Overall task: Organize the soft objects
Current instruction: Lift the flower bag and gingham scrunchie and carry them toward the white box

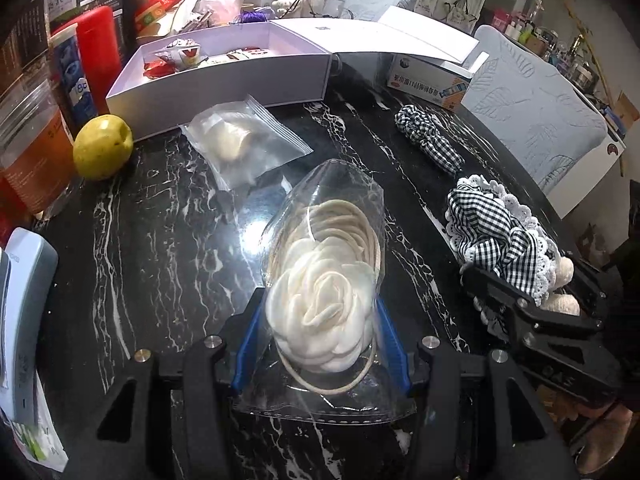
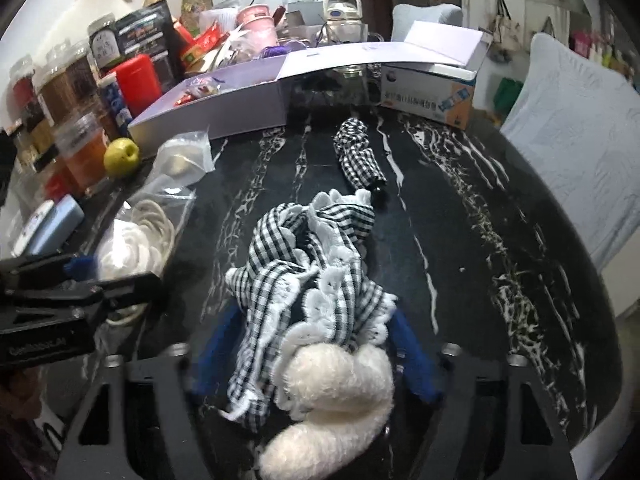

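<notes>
Between the right gripper's (image 2: 312, 354) blue fingers (image 2: 414, 354) on the black marble desk (image 2: 480, 240) lies the gingham lace-trimmed scrunchie (image 2: 312, 256), whether pinched I cannot tell, while the left gripper (image 1: 320, 344) beside it clenches a clear bag (image 1: 332, 216) holding a cream fabric flower (image 1: 320, 304).

Perhaps "18c" on blue tube (image 1: 76, 80)

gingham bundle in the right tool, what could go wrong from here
1. The gingham bundle sits loosely between the right tool, its white fluffy piece hanging near; part could slip out on lifting.
2. The left tool pinches a slick clear bag around the cream flower; it may slide.
</notes>
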Demonstrator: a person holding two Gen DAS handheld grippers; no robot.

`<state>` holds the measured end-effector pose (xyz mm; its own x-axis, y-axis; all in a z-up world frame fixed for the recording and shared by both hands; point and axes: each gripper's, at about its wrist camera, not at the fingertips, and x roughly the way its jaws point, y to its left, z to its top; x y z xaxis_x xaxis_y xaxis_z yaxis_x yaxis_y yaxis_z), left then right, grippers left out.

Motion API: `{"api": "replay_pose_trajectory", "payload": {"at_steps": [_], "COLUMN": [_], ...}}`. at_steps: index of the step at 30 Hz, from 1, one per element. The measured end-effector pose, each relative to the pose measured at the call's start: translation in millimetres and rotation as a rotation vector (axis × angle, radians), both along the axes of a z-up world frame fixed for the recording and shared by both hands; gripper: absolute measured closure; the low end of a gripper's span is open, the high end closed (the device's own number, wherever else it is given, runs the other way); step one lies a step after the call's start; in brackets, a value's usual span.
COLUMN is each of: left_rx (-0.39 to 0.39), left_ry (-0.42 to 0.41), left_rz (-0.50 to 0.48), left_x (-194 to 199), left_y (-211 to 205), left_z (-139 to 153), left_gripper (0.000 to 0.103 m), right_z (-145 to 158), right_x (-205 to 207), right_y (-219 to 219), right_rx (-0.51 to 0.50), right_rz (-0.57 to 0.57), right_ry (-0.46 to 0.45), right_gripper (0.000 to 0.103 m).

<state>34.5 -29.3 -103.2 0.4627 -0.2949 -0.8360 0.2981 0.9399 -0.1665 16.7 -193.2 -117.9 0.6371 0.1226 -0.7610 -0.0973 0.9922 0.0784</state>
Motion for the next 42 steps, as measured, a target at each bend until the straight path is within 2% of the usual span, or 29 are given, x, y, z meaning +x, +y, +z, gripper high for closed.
{"api": "replay_pose_trajectory", "payload": {"at_steps": [3,8,20,30,42], "left_rx": [-0.009,-0.006,-0.039,-0.069,-0.113], "left_ry": [-0.001,-0.021,-0.091,-0.191,-0.268], "left_rz": [0.002,0.003,-0.014,-0.028,-0.026], "left_x": [-2,-7,-36,-62,-50], "left_y": [2,3,4,10,19], "left_z": [0,5,27,61,93], "left_gripper": [0.051,0.051,0.051,0.051,0.051], "right_z": [0,1,16,45,82], "right_x": [-3,-8,-47,-73,-64], "right_y": [1,0,12,28,36], "right_rx": [-0.012,0.016,0.073,0.093,0.101], "right_rz": [0.012,0.011,0.087,0.16,0.219], "right_ry": [-0.01,-0.002,-0.031,-0.118,-0.21], "right_gripper": [0.051,0.054,0.055,0.055,0.055]}}
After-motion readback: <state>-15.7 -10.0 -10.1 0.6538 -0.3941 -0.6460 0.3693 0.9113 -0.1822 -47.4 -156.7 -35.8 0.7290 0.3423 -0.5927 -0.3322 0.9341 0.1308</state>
